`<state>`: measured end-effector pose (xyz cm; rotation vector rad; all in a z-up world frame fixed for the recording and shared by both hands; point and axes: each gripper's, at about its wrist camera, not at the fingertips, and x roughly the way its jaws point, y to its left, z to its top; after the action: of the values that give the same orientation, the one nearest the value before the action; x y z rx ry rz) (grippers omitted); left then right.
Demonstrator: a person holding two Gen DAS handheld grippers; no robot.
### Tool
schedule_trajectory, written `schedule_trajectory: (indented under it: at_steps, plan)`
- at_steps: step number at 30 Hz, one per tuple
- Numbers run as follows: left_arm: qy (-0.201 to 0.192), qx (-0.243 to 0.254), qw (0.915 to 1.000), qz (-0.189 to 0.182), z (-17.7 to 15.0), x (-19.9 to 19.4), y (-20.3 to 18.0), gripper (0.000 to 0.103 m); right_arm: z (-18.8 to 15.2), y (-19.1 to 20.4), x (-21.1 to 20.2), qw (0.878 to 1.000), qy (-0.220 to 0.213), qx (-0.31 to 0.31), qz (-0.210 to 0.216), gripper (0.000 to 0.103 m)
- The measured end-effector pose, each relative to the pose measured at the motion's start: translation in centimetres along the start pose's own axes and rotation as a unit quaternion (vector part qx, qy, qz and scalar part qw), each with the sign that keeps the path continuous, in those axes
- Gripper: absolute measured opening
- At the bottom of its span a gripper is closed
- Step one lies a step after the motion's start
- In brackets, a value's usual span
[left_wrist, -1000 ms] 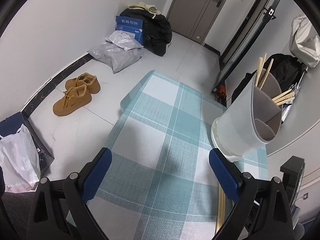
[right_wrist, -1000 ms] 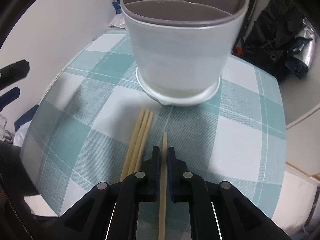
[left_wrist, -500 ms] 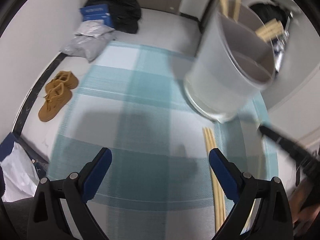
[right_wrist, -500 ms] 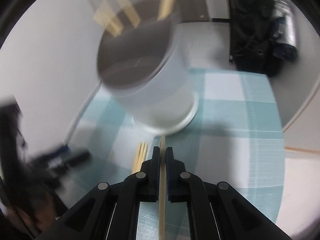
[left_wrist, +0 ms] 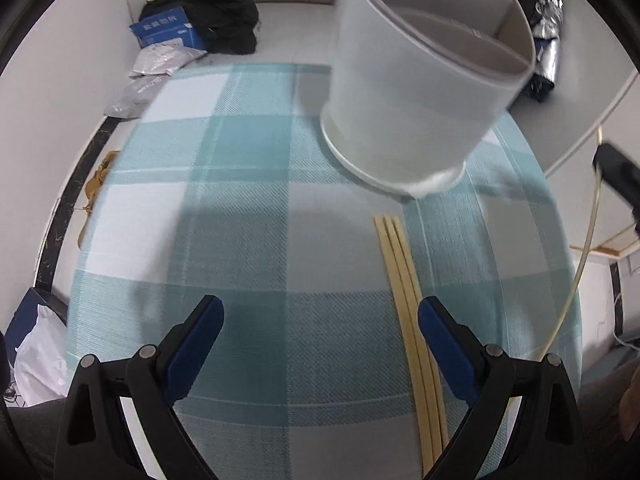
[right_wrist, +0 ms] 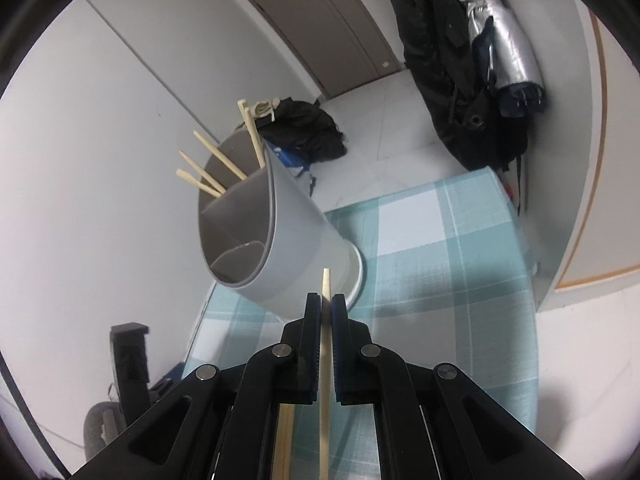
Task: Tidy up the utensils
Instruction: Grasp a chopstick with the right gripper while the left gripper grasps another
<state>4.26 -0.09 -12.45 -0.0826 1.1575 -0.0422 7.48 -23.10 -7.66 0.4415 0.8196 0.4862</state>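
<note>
Table with teal-and-white checked cloth (left_wrist: 248,184): fills the field beneath and ahead of both pairs of fingers.

Grey utensil holder (left_wrist: 420,92): stands on the cloth well ahead of the left fingers, toward their right-hand side; in the right wrist view the same holder (right_wrist: 288,240) lies just beyond the right fingertips and slightly to their left. An inner wall divides it into compartments. The nearer compartments show no contents from this angle.

Chopsticks in the holder (right_wrist: 216,168): several pale sticks lean out of the far compartment, their ends projecting above the rim.

Left gripper (left_wrist: 320,326): jaws spread wide, with blue pads (left_wrist: 196,340) on the inner faces. Nothing lies between them but bare cloth; it holds nothing.

Right gripper (right_wrist: 326,306): jaws drawn together on a single chopstick (right_wrist: 325,288), which runs lengthwise between the pads. Its tip projects a short way past the fingertips toward the base of the holder; the remaining length passes back under the gripper body. In the left wrist view this gripper appears only as a dark, blurred shape at the right edge, the held stick trailing below it.

Three loose chopsticks (left_wrist: 404,280): lie side by side, touching, flat on the cloth. They run from near the holder's base back to just inside the left gripper's right finger.
</note>
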Motion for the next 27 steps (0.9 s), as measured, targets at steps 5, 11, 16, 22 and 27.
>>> schedule_trajectory:
  at_steps: [5,11,16,22,27]
  plan:
    - [0.014,0.012,0.9994,0.028,-0.4,0.4,-0.8,0.096,0.1,-0.5,-0.3,1.000,-0.009,0.005,0.004,0.004]
    - [0.046,-0.015,0.9982,0.034,0.1,0.9,-0.2,0.096,0.0,-0.3,-1.1,1.000,-0.017,-0.002,0.008,0.004]
    - [0.057,0.005,0.9963,0.064,1.4,2.1,-1.1,0.097,-0.1,-0.2,-1.1,1.000,-0.012,0.005,0.014,0.004]
    - [0.051,-0.002,0.9963,0.068,2.4,2.4,-1.3,0.081,-0.2,0.2,-1.7,1.000,-0.020,-0.004,0.013,0.004]
    - [0.073,-0.004,0.9960,0.051,3.6,2.5,-2.6,0.013,-0.2,0.4,-1.6,1.000,-0.019,-0.006,0.012,0.004]
